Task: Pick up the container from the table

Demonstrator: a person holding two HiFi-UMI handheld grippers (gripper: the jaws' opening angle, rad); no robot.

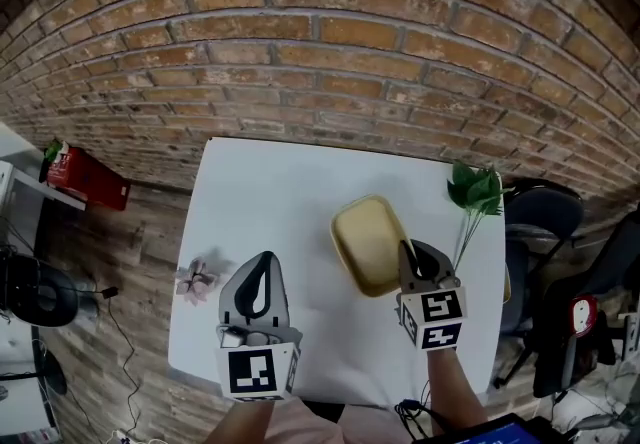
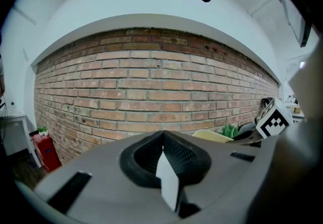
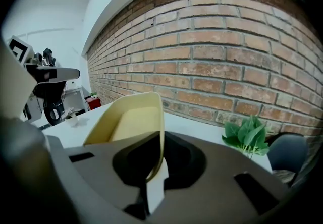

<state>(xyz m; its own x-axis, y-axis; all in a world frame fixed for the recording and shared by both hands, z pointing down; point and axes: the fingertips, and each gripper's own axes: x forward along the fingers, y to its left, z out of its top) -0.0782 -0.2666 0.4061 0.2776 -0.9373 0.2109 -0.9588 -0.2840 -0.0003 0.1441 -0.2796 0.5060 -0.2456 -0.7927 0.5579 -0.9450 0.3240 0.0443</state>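
A pale yellow rectangular container (image 1: 367,242) hangs tilted above the white table (image 1: 270,202), lifted off its top. My right gripper (image 1: 408,254) is shut on the container's near right rim. In the right gripper view the container (image 3: 128,119) rises up and left from the jaws, its rim pinched between them. My left gripper (image 1: 262,267) hovers over the table's left front, shut, with nothing in it. In the left gripper view the closed jaws point at the brick wall, and the container (image 2: 212,135) shows at the right.
A green leafy sprig (image 1: 474,190) lies at the table's right edge. A small pink flower (image 1: 196,279) sits near the left edge. A brick wall (image 1: 330,42) stands behind the table. A dark chair (image 1: 545,217) is at the right, a red box (image 1: 85,175) at the left.
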